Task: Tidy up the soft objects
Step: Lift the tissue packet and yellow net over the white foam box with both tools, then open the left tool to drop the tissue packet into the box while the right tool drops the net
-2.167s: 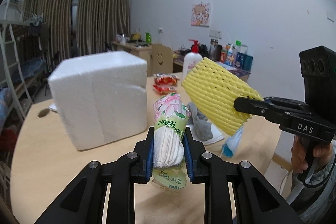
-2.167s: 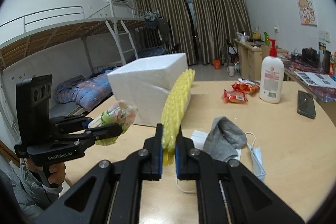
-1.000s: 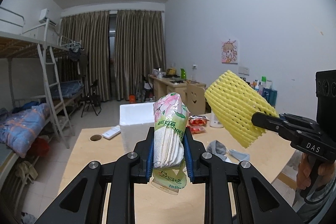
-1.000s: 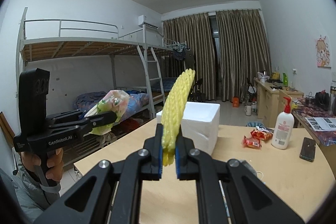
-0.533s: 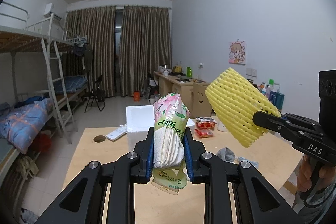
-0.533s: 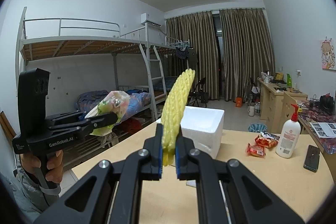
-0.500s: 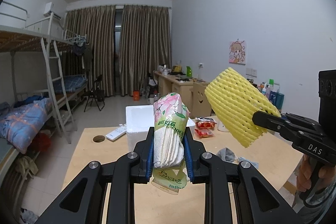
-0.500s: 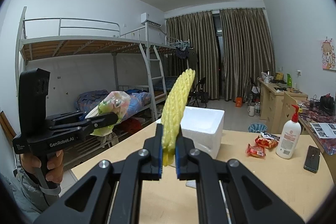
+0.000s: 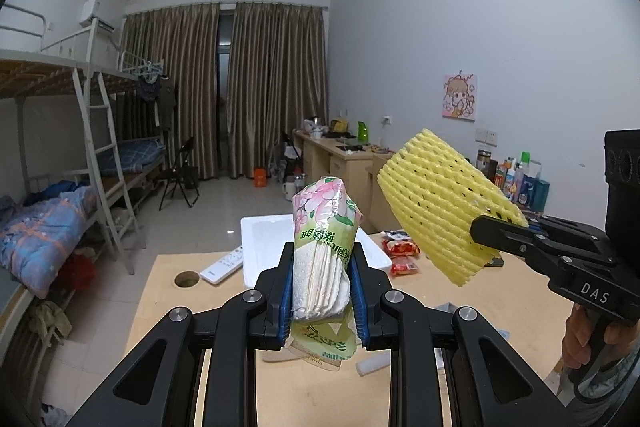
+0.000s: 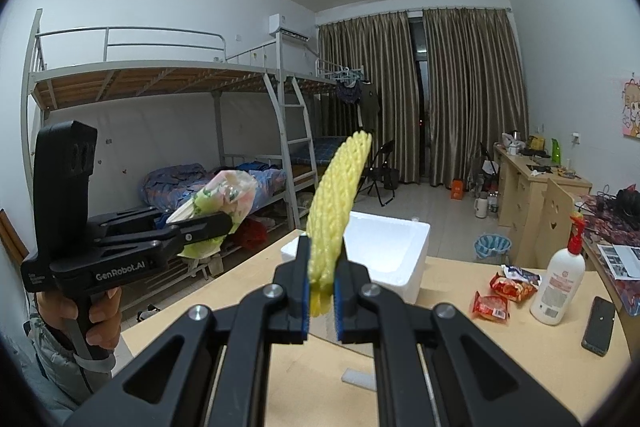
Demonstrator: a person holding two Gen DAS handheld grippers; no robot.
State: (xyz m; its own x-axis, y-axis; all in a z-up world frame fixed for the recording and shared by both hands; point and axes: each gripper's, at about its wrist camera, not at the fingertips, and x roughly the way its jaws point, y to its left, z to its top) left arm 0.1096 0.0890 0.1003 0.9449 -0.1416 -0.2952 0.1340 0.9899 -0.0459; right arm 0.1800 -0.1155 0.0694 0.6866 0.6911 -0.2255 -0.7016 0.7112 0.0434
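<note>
Left wrist: tissue pack (image 9: pixel 322 251) between clamped left hand-held gripper (image 9: pixel 320 297) pads

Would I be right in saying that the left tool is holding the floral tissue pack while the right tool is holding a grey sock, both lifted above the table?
Not quite: the right tool grips a yellow foam net, not a grey sock, as the right wrist view shows. The left tool does hold the floral tissue pack, and both are lifted above the table.

the right gripper (image 9: pixel 486 227) has "das" in white letters on its side. the left gripper (image 10: pixel 224 223) says "genrobot.ai". the tissue pack (image 9: pixel 322 247) has green writing too small to read.
</note>
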